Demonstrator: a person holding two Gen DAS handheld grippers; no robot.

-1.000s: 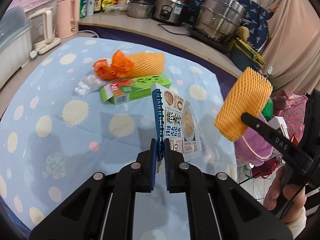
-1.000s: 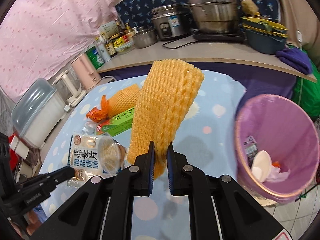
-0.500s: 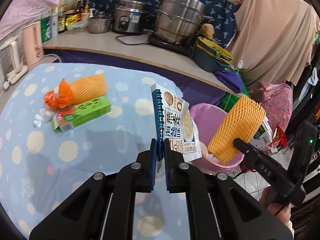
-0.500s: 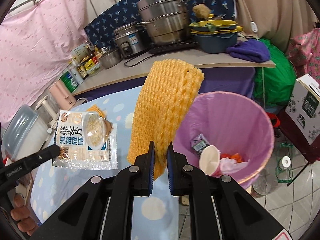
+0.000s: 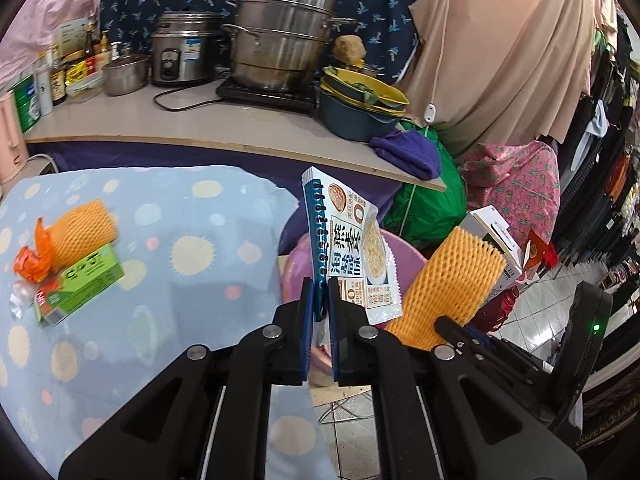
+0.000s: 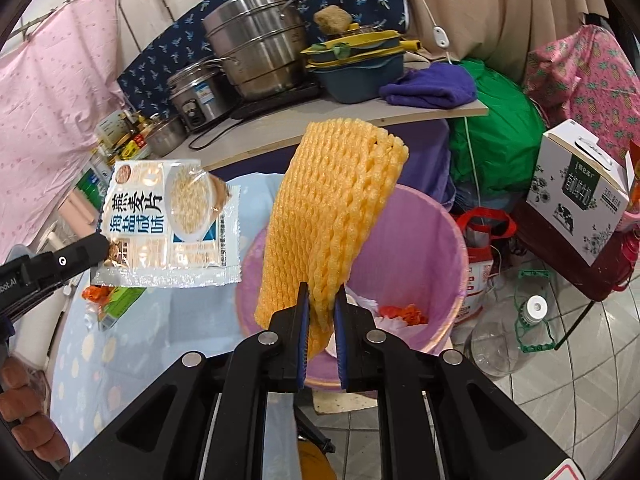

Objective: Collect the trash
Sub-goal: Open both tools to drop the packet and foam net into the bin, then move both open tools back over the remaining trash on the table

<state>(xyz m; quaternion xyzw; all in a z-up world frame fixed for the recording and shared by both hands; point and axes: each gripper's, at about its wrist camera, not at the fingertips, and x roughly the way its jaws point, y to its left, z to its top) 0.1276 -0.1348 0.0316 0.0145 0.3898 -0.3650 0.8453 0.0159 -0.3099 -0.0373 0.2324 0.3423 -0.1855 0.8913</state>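
The yellow foam net (image 6: 332, 216) hung above the purple bin (image 6: 448, 240), its lower end pinched between the jaws of the right gripper (image 6: 320, 312), which was clamped on it. Just to its left the oat packet (image 6: 172, 220) was held in the air at the bin's near edge; the left gripper (image 5: 319, 308) gripped it by its lower edge, jaws closed tight on the wrapper, so the packet stood upright between them. In the left wrist view the packet (image 5: 352, 256) and the foam net (image 5: 452, 284) both hid most of the bin (image 5: 404, 246), of which only a strip of rim showed between them. Inside the bin lay white scraps and an orange piece (image 6: 404, 312). Well apart from these, on the spotted blue tablecloth (image 5: 192, 248), lay a second foam net (image 5: 82, 228), an orange wrapper (image 5: 30, 262) touching it, and a green box (image 5: 78, 280) just beside both. Behind the table a counter (image 5: 224, 128) carried a steel steamer pot (image 5: 284, 36), a rice cooker (image 5: 184, 56) and a purple cloth (image 5: 408, 152). A white carton (image 6: 580, 188) and a clear bottle (image 6: 508, 332) stood on the floor near the bin
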